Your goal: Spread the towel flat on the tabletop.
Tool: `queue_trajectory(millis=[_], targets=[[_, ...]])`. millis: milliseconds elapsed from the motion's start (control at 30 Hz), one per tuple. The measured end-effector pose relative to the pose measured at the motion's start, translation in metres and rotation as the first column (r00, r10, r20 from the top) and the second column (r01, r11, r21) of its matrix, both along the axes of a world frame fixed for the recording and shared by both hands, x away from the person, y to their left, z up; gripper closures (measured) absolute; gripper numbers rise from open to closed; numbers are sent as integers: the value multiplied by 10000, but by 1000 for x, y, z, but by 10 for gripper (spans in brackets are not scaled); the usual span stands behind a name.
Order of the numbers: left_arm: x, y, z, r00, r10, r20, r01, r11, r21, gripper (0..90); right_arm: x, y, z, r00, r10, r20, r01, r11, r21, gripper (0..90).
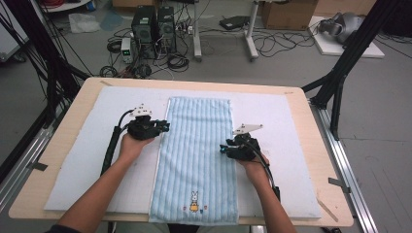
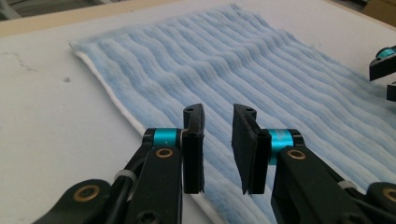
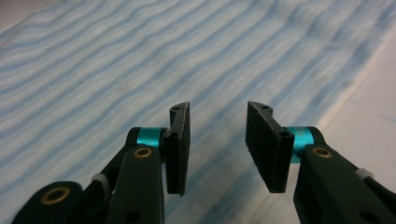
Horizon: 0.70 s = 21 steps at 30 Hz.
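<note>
Two grippers sit at the long edges of a blue striped towel (image 1: 197, 155) in the high view; the towel lies flat lengthwise on a white pad (image 1: 291, 141) covering the wooden table (image 1: 68, 131), with a small rabbit picture near its near end, and that end's hem is cut off by the table's front edge. From here the left gripper (image 1: 163, 127) rests at the towel's left edge and the right gripper (image 1: 224, 149) at its right edge, but their jaws are too small and dark to read. In the left gripper view the jaws stand apart with nothing between them, hovering over the towel's (image 2: 261, 74) white-trimmed edge; whether the tips touch the cloth is hard to tell, and a piece of the right gripper (image 2: 385, 70) is cut off at the right border. In the right gripper view the jaws are likewise spread and empty above the towel (image 3: 140, 60), whose stripes are smeared by blur, with the pad (image 3: 373, 93) at the right
</note>
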<state>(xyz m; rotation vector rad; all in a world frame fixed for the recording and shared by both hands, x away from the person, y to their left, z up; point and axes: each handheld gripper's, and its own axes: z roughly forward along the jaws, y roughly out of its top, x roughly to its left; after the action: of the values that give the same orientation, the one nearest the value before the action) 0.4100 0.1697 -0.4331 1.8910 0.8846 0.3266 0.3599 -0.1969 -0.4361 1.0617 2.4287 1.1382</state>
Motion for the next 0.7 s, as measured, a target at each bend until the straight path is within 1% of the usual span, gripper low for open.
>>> queue_trajectory(millis=[67,133,167,200,233,267,300,333,367,433,467,500,533,567,600,633,700], targets=[[-1,0,-2,9996,-52,-286,56,9998,167,735,-6,0,-1,9999,107,26,-106,9997,-217,615],[-1,-2,-4,9988,-6,-490,26,9992,409,735,-11,1,-2,9998,116,-159,-122,9991,-404,621],[-1,-4,-5,9979,57,-643,-26,9988,482,735,-12,1,-2,9998,121,-171,-131,9979,-639,626],[0,-5,-6,9963,122,-850,-67,9979,644,735,-12,0,-3,9998,87,-152,-98,9968,-799,631],[0,-6,-7,9944,192,-1035,-127,9979,628,736,-13,0,-4,9999,16,-101,-25,9958,-917,632],[0,-8,-9,9932,230,-1142,-138,9967,803,737,-13,-1,-5,10000,-18,-97,9,9963,-863,635],[0,-10,-12,9932,363,-1105,-224,9920,1241,743,-14,-2,-5,10000,-93,-18,91,9958,-916,638],[0,-11,-14,9956,333,-876,-197,9883,1514,748,-14,-3,-5,9995,-286,106,296,9929,-1156,632],[0,-11,-14,9964,348,-779,-220,9870,1593,773,-14,-4,-4,9992,-388,60,392,9929,-1127,618],[-1,-11,-14,9966,382,-724,-261,9866,1612,778,-15,-6,-4,9986,-517,91,524,9933,-1029,592],[-2,-11,-15,9973,358,-647,-252,9870,1587,768,-16,-7,-3,9983,-576,93,582,9941,-911,570],[-2,-10,-14,9969,395,-677,-292,9887,1472,731,-17,-10,-2,9978,-650,132,657,9961,-597,529],[-3,-9,-14,9966,489,-659,-399,9905,1316,654,-19,-12,0,9966,-783,263,794,9958,-446,468],[-5,-6,-14,9970,458,-623,-388,9932,1097,611,-20,-15,2,9942,-975,447,991,9945,-346,409],[-7,-3,-13,9968,502,-619,-456,9963,729,609,-21,-19,4,9921,-1135,537,1144,9933,-139,377],[-10,0,-13,9966,583,-582,-562,9977,382,595,-22,-22,6,9900,-1288,570,1287,9917,47,351],[-14,5,-9,9979,534,-356,-532,9986,76,542,-23,-28,9,9853,-1508,805,1496,9885,207,304]])
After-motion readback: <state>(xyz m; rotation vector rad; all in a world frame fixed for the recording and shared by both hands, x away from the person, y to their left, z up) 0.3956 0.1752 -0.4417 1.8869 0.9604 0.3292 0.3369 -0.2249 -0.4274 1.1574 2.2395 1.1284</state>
